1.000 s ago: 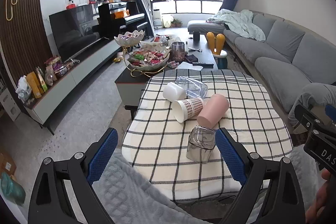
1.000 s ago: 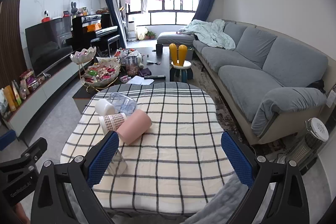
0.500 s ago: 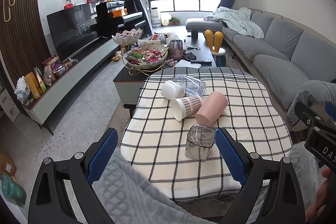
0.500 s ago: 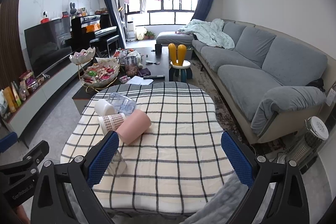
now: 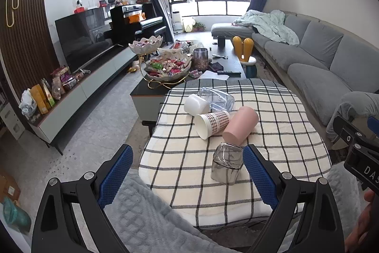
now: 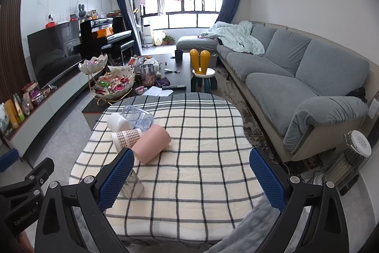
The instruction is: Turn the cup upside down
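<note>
On checked cloth (image 5: 279, 132): five cups (image 5: 227, 166), four tipped.

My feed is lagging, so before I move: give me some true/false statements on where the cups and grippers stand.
1. The pink cup lies on its side. True.
2. The left gripper is shut on the glass cup. False: it is open, and the glass cup stands free on the cloth.
3. The paper cup lies beside the pink cup. True.
4. The right gripper holds the white cup. False: it is open and empty.
5. The clear cup stands upright. False: it lies on its side.
</note>
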Action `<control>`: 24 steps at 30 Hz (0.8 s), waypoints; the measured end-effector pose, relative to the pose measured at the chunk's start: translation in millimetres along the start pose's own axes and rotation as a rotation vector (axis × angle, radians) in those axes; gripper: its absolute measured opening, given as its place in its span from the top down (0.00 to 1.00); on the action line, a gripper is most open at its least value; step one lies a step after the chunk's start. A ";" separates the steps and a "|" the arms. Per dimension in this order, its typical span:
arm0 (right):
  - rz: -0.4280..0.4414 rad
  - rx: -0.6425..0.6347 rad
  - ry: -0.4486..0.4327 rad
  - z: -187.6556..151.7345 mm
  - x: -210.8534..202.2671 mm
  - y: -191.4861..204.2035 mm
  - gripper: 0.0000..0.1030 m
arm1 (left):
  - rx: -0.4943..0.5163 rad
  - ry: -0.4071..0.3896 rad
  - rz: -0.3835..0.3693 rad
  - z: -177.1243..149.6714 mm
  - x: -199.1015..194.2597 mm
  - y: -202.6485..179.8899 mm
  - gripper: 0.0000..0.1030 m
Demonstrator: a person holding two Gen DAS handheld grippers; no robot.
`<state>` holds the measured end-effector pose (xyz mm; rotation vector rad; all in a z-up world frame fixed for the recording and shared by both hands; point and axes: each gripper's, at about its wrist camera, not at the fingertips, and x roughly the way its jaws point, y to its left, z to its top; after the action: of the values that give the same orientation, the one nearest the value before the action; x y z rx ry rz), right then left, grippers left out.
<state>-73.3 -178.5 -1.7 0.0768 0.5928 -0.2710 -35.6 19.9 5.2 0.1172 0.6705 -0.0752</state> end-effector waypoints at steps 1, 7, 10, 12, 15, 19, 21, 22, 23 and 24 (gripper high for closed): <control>-0.001 -0.001 -0.001 -0.3 0.9 -0.8 0.05 | 0.002 -0.002 0.000 0.8 -0.9 -0.1 0.08; -0.001 0.000 0.000 -0.1 0.1 -0.6 0.05 | 0.006 0.001 -0.007 1.3 -1.5 0.3 0.08; -0.001 -0.001 -0.001 -0.2 0.8 -1.3 0.05 | 0.010 -0.001 -0.009 1.4 -1.3 -0.4 0.07; -0.001 -0.001 -0.001 -0.1 0.8 -1.5 0.05 | 0.013 -0.003 -0.010 1.6 -1.2 -1.0 0.06; -0.001 -0.001 0.000 0.0 0.1 -0.9 0.05 | 0.013 -0.003 -0.010 1.5 -0.8 -1.2 0.06; -0.001 0.000 0.000 -0.2 0.9 -1.8 0.05 | 0.013 -0.002 -0.010 1.3 -0.7 -1.3 0.06; -0.001 0.000 0.000 -0.1 0.9 -1.8 0.05 | 0.013 0.000 -0.013 1.3 -0.7 -0.9 0.06; -0.001 0.000 0.000 -0.1 0.9 -1.8 0.05 | 0.012 -0.002 -0.015 1.1 -0.9 -0.9 0.06; -0.001 0.000 0.000 0.0 0.5 -1.6 0.05 | 0.012 -0.002 -0.016 1.2 -1.0 -0.8 0.06; -0.001 0.000 0.000 -0.1 1.0 -1.9 0.05 | 0.014 -0.002 -0.016 1.3 -1.1 -1.0 0.06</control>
<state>-73.1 -180.5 -2.3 0.0763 0.5932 -0.2724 -35.8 18.8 6.8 0.1250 0.6692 -0.0948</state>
